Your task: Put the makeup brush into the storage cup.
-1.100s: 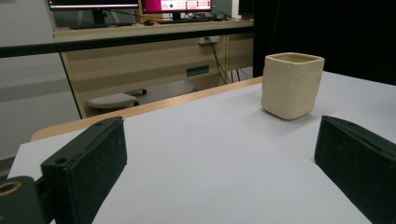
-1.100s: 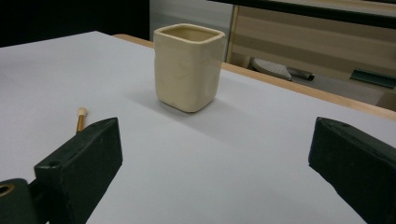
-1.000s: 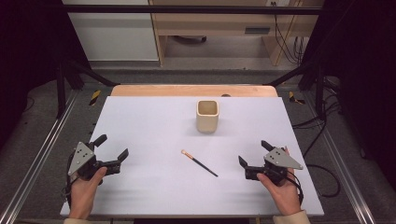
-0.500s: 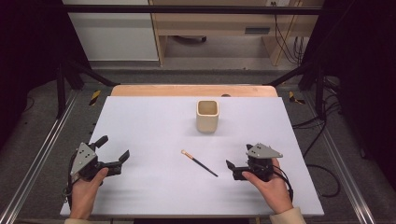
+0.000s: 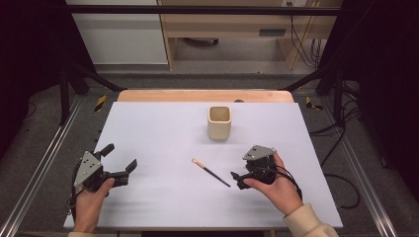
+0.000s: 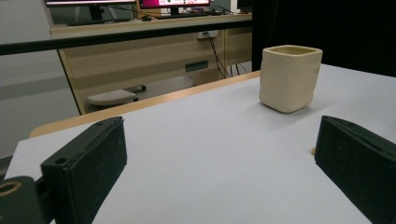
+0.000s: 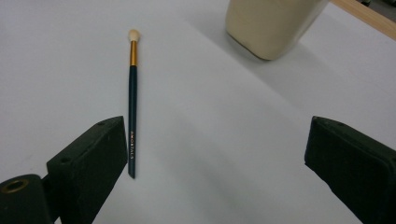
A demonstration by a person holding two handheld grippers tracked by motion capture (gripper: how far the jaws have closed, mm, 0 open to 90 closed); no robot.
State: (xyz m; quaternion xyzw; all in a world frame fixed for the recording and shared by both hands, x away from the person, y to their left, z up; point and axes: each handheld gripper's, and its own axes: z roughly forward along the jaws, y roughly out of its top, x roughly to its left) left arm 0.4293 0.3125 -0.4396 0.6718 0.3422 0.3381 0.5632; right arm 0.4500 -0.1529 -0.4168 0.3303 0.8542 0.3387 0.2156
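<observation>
Now brush (image 5: 211, 172) lies flat on white bench (image 5: 148, 128), near middle, in front of cream cup (image 5: 219, 122), apart from it. Right tool (image 5: 239, 178) near handle end, jaws spread wide, holding nothing. Left tool (image 5: 119, 164) far off, also spread, empty. Brush looks thin, light, stiff, maybe rolls. Best grab: middle of dark handle, not soft tip.
</observation>
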